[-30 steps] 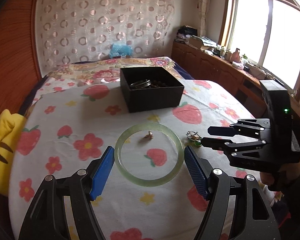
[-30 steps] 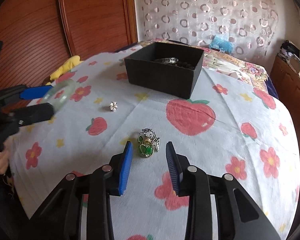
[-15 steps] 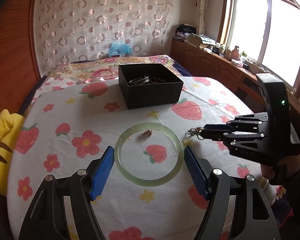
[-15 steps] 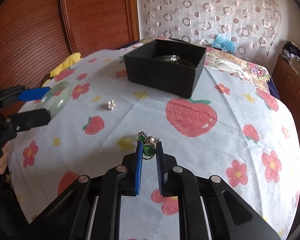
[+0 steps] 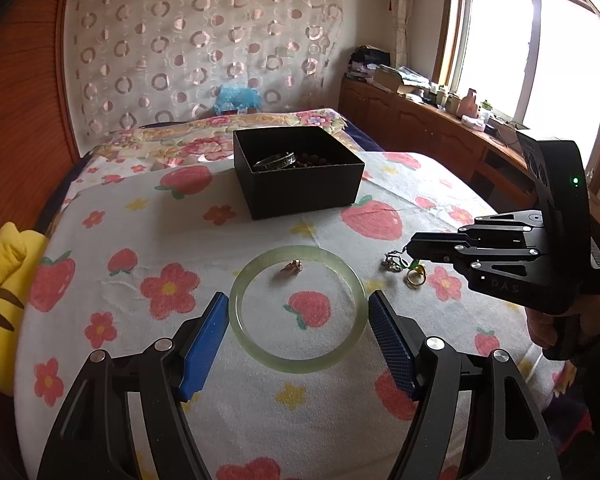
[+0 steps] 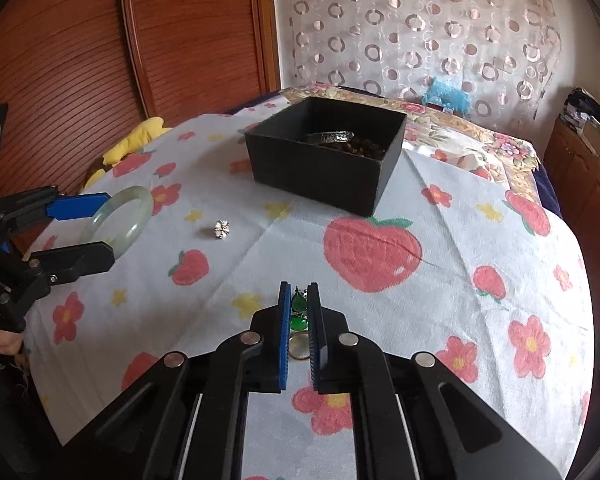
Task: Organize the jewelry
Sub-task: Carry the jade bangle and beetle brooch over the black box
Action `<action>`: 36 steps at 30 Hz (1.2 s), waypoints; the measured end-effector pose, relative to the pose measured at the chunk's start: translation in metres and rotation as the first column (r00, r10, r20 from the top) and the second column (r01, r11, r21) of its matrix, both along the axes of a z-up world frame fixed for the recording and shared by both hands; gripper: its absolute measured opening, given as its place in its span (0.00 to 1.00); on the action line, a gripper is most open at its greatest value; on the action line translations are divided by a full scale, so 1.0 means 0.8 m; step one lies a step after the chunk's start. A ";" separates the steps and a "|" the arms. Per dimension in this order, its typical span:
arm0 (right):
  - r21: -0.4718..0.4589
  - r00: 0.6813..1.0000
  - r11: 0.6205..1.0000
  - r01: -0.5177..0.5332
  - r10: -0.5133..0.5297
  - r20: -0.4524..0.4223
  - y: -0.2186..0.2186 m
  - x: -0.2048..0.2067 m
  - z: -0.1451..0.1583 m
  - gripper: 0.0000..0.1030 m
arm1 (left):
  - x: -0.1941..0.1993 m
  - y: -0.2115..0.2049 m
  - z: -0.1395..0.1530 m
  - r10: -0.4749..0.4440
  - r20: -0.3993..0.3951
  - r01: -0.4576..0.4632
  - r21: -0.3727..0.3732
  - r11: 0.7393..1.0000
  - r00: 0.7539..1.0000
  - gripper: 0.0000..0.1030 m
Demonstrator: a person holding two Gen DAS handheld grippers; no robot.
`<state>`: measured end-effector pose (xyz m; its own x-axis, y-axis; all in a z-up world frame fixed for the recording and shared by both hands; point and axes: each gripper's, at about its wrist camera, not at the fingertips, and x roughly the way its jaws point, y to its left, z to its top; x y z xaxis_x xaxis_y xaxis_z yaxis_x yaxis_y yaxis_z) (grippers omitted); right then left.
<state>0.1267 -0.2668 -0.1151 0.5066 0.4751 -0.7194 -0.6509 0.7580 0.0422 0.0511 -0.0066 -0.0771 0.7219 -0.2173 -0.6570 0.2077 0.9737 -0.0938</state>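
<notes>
My left gripper (image 5: 298,328) is shut on a pale green jade bangle (image 5: 296,356) and holds it above the cloth; the bangle also shows in the right wrist view (image 6: 118,216). My right gripper (image 6: 299,312) is shut on a green-stone jewelry cluster with a gold ring (image 6: 299,322), lifted off the cloth; the cluster also shows in the left wrist view (image 5: 404,268) under the right gripper (image 5: 414,248). A small silver flower earring (image 6: 221,229) lies on the cloth. A black open box (image 6: 326,156) holds a silver bangle (image 6: 330,137) and dark beads (image 6: 358,147).
The table is covered by a white cloth with strawberries and flowers (image 6: 440,280). A yellow plush toy (image 5: 4,280) lies at the table's left edge. A bed (image 5: 220,136) stands behind, a wooden cabinet (image 5: 420,120) under the window.
My right gripper closed on the green-stone jewelry and lifted it off the cloth. My left gripper kept holding the bangle and rose slightly.
</notes>
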 end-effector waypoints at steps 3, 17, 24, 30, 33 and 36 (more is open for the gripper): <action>0.006 1.000 1.000 0.009 -0.009 -0.002 -0.004 0.005 0.000 0.09 | 0.000 0.000 0.000 -0.002 0.000 0.002 0.000 1.000 1.000 0.67; 0.001 0.999 1.000 0.007 -0.007 0.037 -0.008 0.009 0.017 0.09 | 0.000 -0.002 -0.003 -0.007 -0.003 0.007 0.000 1.000 1.000 0.67; 0.015 0.996 1.000 -0.012 0.011 0.090 -0.002 0.012 0.054 0.09 | 0.008 -0.004 0.000 -0.014 0.012 0.014 0.009 1.000 1.000 0.67; 0.011 0.991 1.000 -0.021 0.019 0.135 0.010 0.031 0.086 0.09 | 0.030 -0.001 0.012 -0.017 0.031 0.016 0.010 1.000 0.999 0.67; 0.012 0.990 1.000 -0.022 0.020 0.141 0.018 0.050 0.099 0.09 | 0.042 -0.001 0.018 -0.017 0.042 0.016 0.016 1.000 0.999 0.67; 0.023 0.989 0.999 -0.023 0.019 0.147 0.025 0.068 0.113 0.09 | 0.056 -0.002 0.024 -0.015 0.054 0.014 0.026 1.000 0.998 0.67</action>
<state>0.1814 -0.2466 -0.0249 0.5956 0.5033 -0.6260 -0.6672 0.7440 -0.0366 0.0957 -0.0080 -0.0578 0.7533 -0.2115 -0.6227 0.2258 0.9725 -0.0571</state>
